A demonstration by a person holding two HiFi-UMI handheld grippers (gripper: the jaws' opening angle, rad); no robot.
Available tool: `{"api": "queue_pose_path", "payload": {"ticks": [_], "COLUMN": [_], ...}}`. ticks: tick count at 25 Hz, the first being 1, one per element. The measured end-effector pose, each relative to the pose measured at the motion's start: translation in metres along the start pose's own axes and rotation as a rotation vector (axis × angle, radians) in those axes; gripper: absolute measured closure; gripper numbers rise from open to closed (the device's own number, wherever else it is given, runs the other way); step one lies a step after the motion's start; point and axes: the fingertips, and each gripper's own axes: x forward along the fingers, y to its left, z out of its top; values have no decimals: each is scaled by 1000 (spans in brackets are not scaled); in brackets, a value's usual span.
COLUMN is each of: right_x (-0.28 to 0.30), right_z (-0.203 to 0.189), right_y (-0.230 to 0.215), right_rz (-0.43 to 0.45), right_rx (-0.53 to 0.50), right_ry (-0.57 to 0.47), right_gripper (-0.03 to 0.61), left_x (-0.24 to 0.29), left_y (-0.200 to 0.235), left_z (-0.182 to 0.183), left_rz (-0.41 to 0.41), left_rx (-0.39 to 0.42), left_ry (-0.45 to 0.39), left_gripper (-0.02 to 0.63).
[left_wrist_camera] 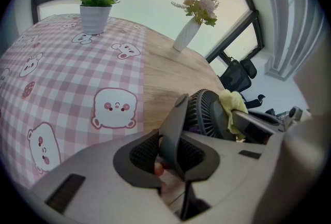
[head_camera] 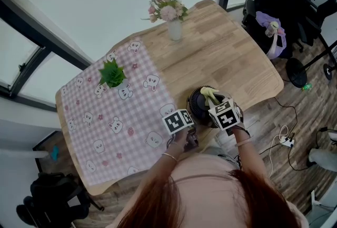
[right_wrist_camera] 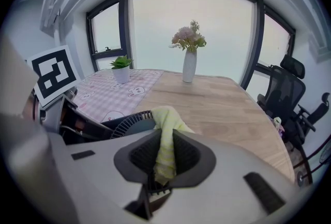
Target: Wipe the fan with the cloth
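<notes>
Fan clamped by its stand in left gripper jaws, right gripper jaws pinching cloth: sweep grille lightly, brace fan firmly.

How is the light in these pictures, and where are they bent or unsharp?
Head view: soft even daylight, no hard shadow on the table; the hair at the bottom is blurred. Left gripper view: strong fisheye with black corners; the fan is sharp. Right gripper view: the window panes are washed out, their frames bow, and the cloth is evenly lit.
</notes>
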Motion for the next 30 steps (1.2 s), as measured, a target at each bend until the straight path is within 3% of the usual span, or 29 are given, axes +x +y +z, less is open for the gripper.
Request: {"api": "queue_pose_path", "payload": {"ticks": [30], "right_x": [-15], "right_z": [-22], "right_y": [-8], "right_rz": [-39], "right_rx": [40], "right_ry": [15], "right_gripper": [529], "left_x": [0], "left_y": [0], "left_z": [0], "left_rz": [-3], "left_rx": [5], "left_ry": [-1], "left_gripper": [540]}}
